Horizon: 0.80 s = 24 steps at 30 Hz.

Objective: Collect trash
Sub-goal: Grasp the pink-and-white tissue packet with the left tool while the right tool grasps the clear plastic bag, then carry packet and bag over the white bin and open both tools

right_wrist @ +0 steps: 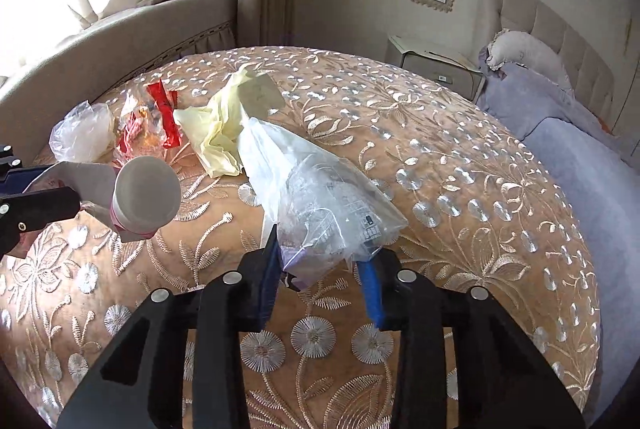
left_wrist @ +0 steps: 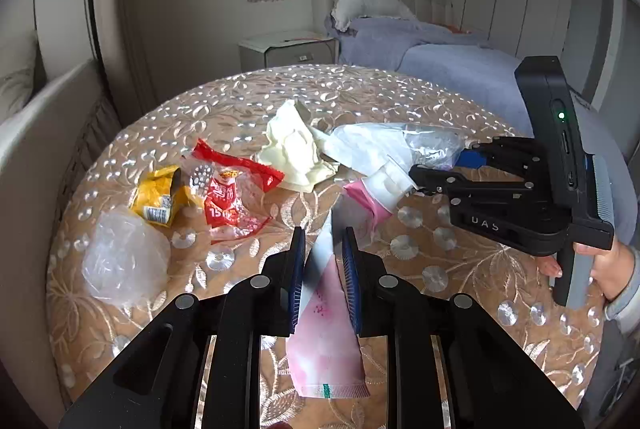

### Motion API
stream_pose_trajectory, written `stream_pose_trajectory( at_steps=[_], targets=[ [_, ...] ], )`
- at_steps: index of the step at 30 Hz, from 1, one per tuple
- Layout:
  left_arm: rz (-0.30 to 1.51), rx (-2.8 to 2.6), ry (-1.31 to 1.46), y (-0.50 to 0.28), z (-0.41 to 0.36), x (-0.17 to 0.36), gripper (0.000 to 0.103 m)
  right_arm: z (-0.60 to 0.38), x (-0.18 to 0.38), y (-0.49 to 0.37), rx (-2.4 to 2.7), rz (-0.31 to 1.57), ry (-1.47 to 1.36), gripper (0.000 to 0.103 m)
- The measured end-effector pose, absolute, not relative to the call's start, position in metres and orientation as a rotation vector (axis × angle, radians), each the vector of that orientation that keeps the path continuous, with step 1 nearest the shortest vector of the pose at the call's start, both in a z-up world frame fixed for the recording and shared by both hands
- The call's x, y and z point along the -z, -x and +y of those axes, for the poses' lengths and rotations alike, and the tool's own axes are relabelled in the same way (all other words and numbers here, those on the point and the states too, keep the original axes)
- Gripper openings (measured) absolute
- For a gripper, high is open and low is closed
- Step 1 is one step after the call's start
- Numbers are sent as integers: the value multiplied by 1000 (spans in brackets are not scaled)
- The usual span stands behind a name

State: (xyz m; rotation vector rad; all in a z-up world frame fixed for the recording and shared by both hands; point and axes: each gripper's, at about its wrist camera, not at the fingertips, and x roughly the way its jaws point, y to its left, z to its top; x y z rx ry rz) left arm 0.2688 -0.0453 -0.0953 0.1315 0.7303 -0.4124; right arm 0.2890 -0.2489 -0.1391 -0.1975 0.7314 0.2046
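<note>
Pads of left gripper (left_wrist: 323,269) pinching pink tube (left_wrist: 328,329) near crimped end, white cap (right_wrist: 146,195) pointing away over table (right_wrist: 460,229). Right gripper (right_wrist: 320,269) closing on edge of clear plastic bag (right_wrist: 320,189), bag trailing onto embroidered cloth. Cream glove (left_wrist: 296,149) lying just behind bag. Red wrapper (left_wrist: 230,189), yellow wrapper (left_wrist: 160,197), crumpled clear film (left_wrist: 124,257) sitting further left on table. Bed (left_wrist: 440,61) showing beyond.

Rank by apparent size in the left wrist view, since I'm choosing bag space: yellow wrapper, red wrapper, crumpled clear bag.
1. Crumpled clear bag.
2. Red wrapper.
3. Yellow wrapper.
The clear bag lies nearer the camera, so its lead is unsure.
</note>
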Motion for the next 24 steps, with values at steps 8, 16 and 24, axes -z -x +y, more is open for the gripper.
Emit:
stream_pose_trajectory(
  at_steps=[8, 16, 24],
  targets=[
    [685, 428, -138, -242, -52, 75, 18, -279, 87, -236, -172, 580, 101, 28],
    [617, 532, -175, -194, -95, 55, 18, -301, 56, -155, -114, 476, 150, 28],
    [595, 686, -231, -141, -164, 59, 18, -340, 50, -80, 3, 435, 155, 28]
  ],
)
